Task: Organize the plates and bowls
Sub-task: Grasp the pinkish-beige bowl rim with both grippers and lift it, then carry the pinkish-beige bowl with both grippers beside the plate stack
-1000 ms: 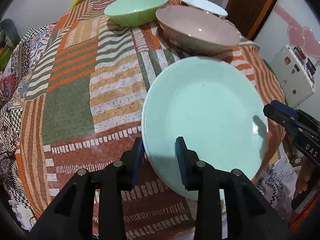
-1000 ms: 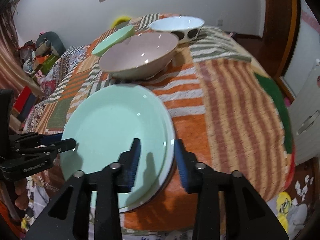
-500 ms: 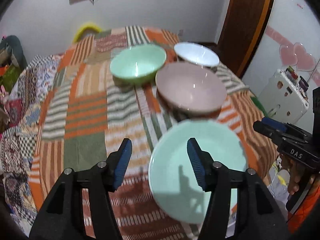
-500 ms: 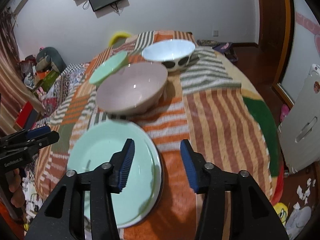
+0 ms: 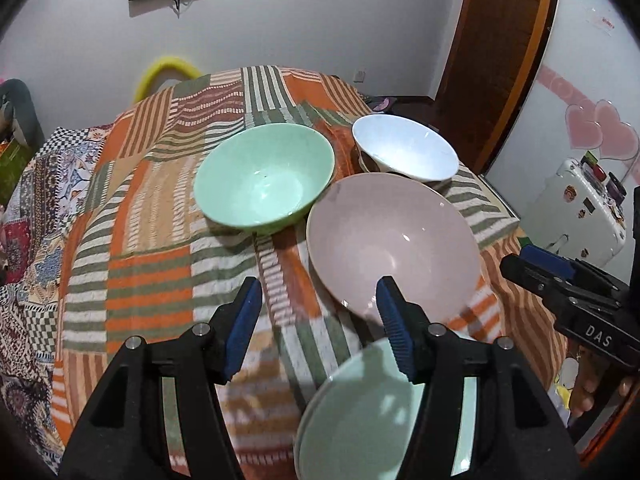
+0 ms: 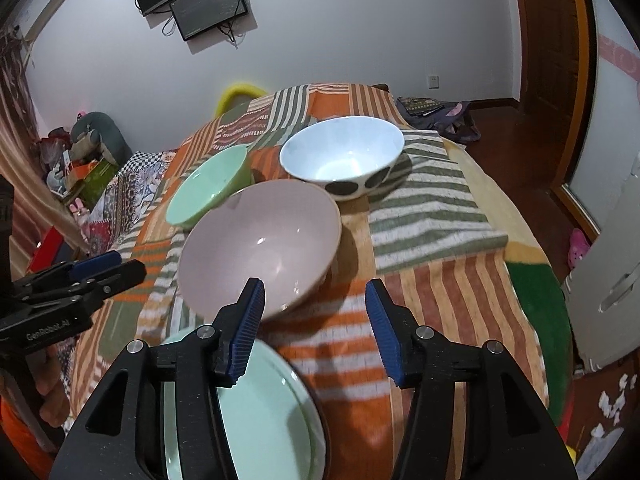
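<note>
**Q:** What do your two grippers show in the wrist views?

**A:** Your left gripper (image 5: 318,330) has its blue pads spread and empty; only the striped patchwork cloth (image 5: 152,272) and the near edge of the pink bowl (image 5: 394,240) appear between them. Your right gripper (image 6: 314,330) has its jaws opening, with nothing between the pads; the cloth and the pink bowl's rim lie beyond them. Each gripper also appears at the edge of the other's view: the right one at 3 o'clock in the left wrist view, the left one at 9 o'clock in the right wrist view.

**Q:** Where are the plates?

**A:** The mint plates (image 5: 360,420) lie on the cloth at the near edge. In your left wrist view they sit at 5 o'clock, partly behind the right finger. In your right wrist view they sit at 7 o'clock, under the left finger, and two rims are visible, one upon the other. Neither gripper touches them.

**Q:** And the bowls?

**A:** All three stand upright on the cloth. The pink bowl is nearest, just beyond the plates. In your left wrist view the green bowl (image 5: 264,178) stands at 11 o'clock of the pink bowl, the rims touching or nearly so; which, you cannot tell. The white bowl (image 5: 406,152) stands at 12 o'clock of the pink bowl; your right wrist view shows dark spots on its outer wall.
</note>
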Demonstrator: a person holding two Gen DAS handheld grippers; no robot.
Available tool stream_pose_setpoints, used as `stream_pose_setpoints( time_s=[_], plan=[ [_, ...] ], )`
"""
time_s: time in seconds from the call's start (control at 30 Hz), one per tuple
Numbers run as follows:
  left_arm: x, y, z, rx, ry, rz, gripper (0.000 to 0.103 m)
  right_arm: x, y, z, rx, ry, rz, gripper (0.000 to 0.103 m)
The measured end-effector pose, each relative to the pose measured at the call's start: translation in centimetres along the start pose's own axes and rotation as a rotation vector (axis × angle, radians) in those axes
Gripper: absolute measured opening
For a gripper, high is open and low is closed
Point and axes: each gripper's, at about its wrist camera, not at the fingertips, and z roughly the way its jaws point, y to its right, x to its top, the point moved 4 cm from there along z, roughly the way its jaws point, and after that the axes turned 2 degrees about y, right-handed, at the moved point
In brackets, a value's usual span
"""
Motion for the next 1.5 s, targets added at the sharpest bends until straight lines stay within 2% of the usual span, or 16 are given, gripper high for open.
stream_pose_setpoints(
  time_s=[0.4,0.5,0.7,0.77,0.9,1.23,1.5],
  plan=[
    [1.3,-0.8,5.6,-0.038,-0.033,-0.035,0.058,1.1,0.1,4.2,0.009,-0.033,0.014,0.049],
    [1.4,-1.0,6.3,-0.042,-0.038,-0.034,0.047,1.0,0.4,4.9,0.027,-0.054,0.038,0.048],
    [1.3,-1.2,7.6,-0.075,-0.053,-0.039,0.022,0.6,0.4,5.9,0.047,-0.088,0.055,0.029],
    [1.1,-1.0,8.0,-0.085,-0.063,-0.036,0.015,0.5,0.4,6.1,0.042,-0.092,0.053,0.027],
    [0.9,-0.8,7.9,-0.077,-0.063,-0.022,0.015,0.6,0.6,6.1,0.032,-0.095,0.052,0.022],
    [0.3,-0.2,6.4,-0.080,-0.073,-0.011,0.015,0.4,0.5,4.8,0.023,-0.098,0.052,0.022],
    [0.0,1.1,3.3,-0.085,-0.042,0.012,0.015,0.8,0.0,2.2,0.017,-0.064,0.051,0.023]
  ],
)
